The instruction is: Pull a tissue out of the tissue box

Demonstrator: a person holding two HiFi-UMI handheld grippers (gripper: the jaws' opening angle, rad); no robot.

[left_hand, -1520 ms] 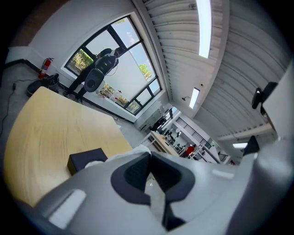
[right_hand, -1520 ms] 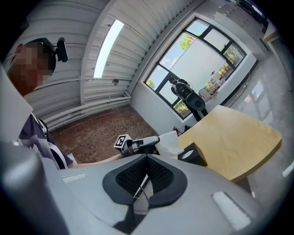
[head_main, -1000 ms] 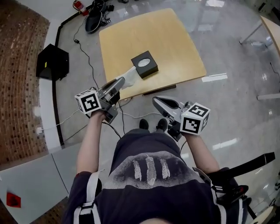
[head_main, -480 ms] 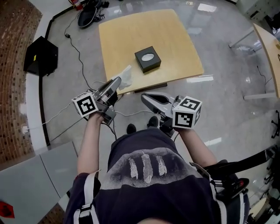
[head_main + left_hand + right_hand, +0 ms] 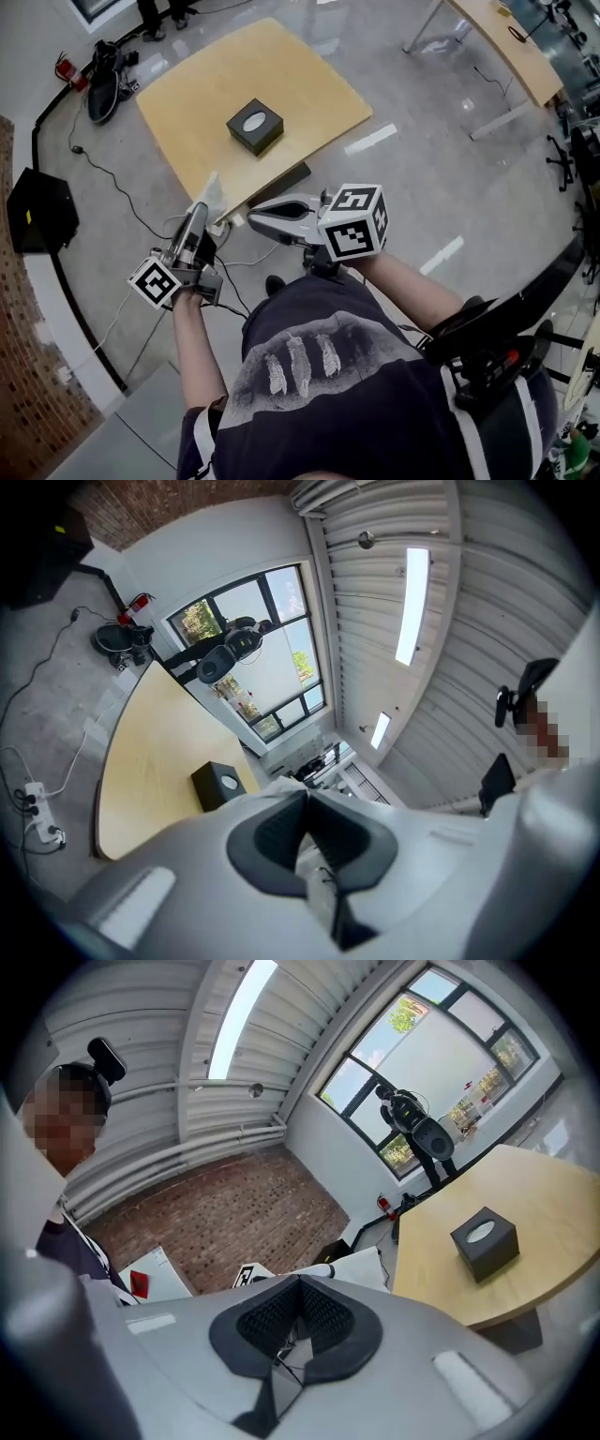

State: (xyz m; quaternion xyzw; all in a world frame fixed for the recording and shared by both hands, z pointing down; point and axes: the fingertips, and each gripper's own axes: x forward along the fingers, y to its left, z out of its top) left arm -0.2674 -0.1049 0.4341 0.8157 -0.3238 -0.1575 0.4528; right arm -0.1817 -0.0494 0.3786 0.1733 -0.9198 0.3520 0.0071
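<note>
The black tissue box [image 5: 255,127] sits mid-way on the wooden table [image 5: 178,89], with an oval slot on top; it also shows in the left gripper view [image 5: 218,784] and the right gripper view [image 5: 485,1240]. My left gripper [image 5: 202,214] hangs off the table's near edge, shut on a white tissue [image 5: 212,190] that sticks up from its tip, free of the box. Its jaws [image 5: 305,794] are closed with a white strip between them. My right gripper [image 5: 251,214] is beside it, just short of the table edge, shut and holding nothing [image 5: 300,1282].
A power strip [image 5: 36,810] and cables lie on the grey floor below the left gripper. A black case [image 5: 36,208] stands at the left by the brick wall. A second table [image 5: 506,47] is at the upper right. A black chair [image 5: 497,361] is behind my right arm.
The tissue, first stretched from the box's slot to the left gripper, has come out whole. Both grippers have drawn back from the table, and the right has risen.
</note>
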